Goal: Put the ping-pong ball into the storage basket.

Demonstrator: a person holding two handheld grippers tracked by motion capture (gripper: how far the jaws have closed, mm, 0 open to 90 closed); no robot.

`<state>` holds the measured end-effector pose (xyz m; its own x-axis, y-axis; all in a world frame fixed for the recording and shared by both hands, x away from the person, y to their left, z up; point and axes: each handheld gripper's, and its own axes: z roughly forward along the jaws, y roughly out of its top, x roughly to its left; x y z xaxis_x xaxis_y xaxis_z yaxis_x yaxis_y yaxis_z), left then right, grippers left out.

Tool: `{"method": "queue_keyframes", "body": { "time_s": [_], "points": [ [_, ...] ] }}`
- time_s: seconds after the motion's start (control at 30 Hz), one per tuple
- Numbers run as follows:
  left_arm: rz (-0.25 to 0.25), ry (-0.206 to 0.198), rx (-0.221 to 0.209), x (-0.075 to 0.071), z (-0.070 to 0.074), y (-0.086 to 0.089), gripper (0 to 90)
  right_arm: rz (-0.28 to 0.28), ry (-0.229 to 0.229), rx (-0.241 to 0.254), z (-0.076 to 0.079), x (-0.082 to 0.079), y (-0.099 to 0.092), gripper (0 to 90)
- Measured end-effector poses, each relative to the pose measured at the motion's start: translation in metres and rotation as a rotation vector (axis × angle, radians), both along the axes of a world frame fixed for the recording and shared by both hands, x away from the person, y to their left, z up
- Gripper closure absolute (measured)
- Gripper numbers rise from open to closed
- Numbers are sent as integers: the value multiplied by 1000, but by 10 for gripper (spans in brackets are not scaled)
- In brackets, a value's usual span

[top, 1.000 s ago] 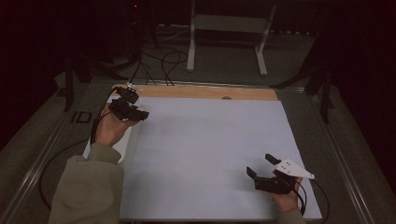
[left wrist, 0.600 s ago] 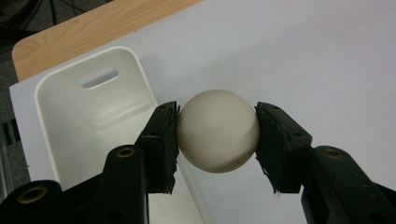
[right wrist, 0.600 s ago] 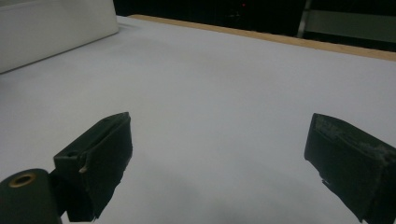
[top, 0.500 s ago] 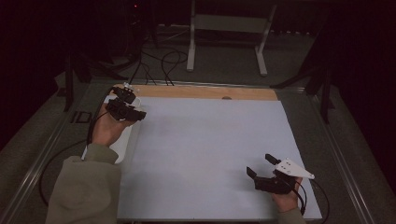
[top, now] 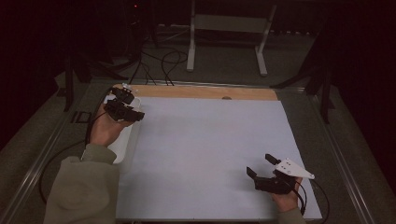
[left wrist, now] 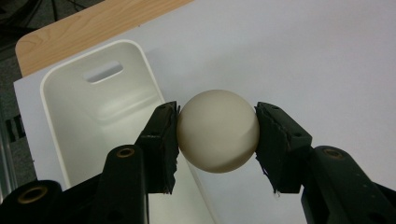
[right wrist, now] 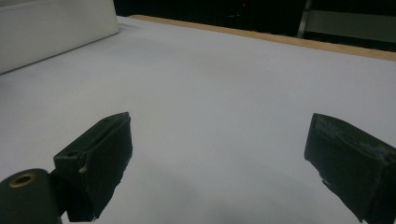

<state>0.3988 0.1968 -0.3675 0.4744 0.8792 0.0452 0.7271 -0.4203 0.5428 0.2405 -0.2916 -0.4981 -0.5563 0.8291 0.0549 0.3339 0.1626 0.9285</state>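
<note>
A cream ball [left wrist: 217, 130] sits pinched between the two black pads of my left gripper [left wrist: 217, 136], which is shut on it. The ball hangs over the right rim of a white open bin [left wrist: 51, 88] with a slot handle; the bin's inside looks bare. From above, the left gripper [top: 127, 106] is held in a hand over the bin [top: 126, 142] at the table's far left. My right gripper [top: 259, 164] rests near the front right corner, jaws wide apart. In its own view the right gripper [right wrist: 219, 158] is open over bare white sheet.
A white sheet [top: 210, 140] covers the table, with a wooden strip [top: 196, 92] along its far edge. The bin's side [right wrist: 51, 28] shows at the upper left of the right gripper view. Cables and a metal stand [top: 224, 42] lie on the dark floor beyond.
</note>
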Motion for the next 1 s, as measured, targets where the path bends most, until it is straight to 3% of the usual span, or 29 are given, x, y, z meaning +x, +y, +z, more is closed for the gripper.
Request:
{"method": "queue_keyframes", "body": {
  "time_s": [1.0],
  "points": [
    [-14,-6,-6,-3,1,11,516,2,1,0,0,0,1,69]
  ]
}}
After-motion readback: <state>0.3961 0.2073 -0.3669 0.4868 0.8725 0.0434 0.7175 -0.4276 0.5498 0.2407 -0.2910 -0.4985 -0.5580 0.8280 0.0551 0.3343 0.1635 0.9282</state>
